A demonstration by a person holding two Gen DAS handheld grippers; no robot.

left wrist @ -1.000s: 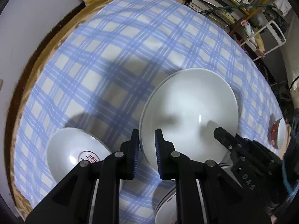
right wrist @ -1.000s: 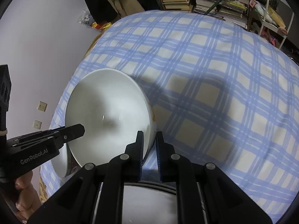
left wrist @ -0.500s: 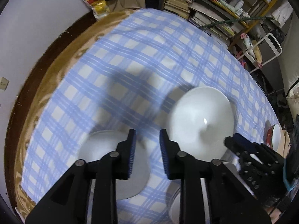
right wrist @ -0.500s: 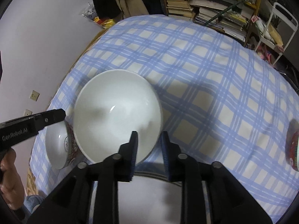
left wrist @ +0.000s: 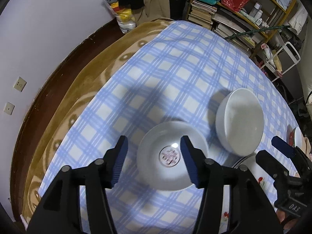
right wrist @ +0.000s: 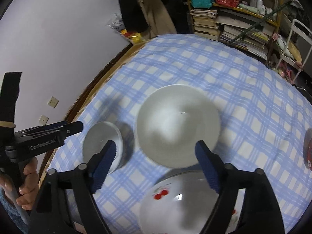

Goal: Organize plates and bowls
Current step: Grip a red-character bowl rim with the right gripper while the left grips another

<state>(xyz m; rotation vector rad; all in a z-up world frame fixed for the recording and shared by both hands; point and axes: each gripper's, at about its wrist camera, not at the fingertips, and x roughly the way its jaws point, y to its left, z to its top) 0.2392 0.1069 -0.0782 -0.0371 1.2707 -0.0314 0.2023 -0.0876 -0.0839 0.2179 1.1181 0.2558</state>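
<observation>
A large plain white bowl [right wrist: 177, 124] stands on the blue checked tablecloth [right wrist: 243, 89]; it also shows in the left wrist view [left wrist: 240, 121]. A smaller white bowl with a red emblem inside [left wrist: 171, 156] stands to its left, also in the right wrist view [right wrist: 102, 138]. A white plate with red cherries [right wrist: 181, 200] lies nearest, below the large bowl. My left gripper [left wrist: 154, 160] is open and empty above the small bowl. My right gripper [right wrist: 156, 165] is open and empty above the near edge of the large bowl.
A red-patterned bowl [right wrist: 308, 148] sits at the right edge of the cloth, also in the left wrist view [left wrist: 295, 139]. A brown blanket border [left wrist: 81, 89] and a wall lie left. Shelves of books [right wrist: 234, 29] and a white rack [left wrist: 280, 58] stand behind.
Both grippers opened wide and let go of the large white bowl's rim. They pulled back and up; the bowl now rests on the cloth.
</observation>
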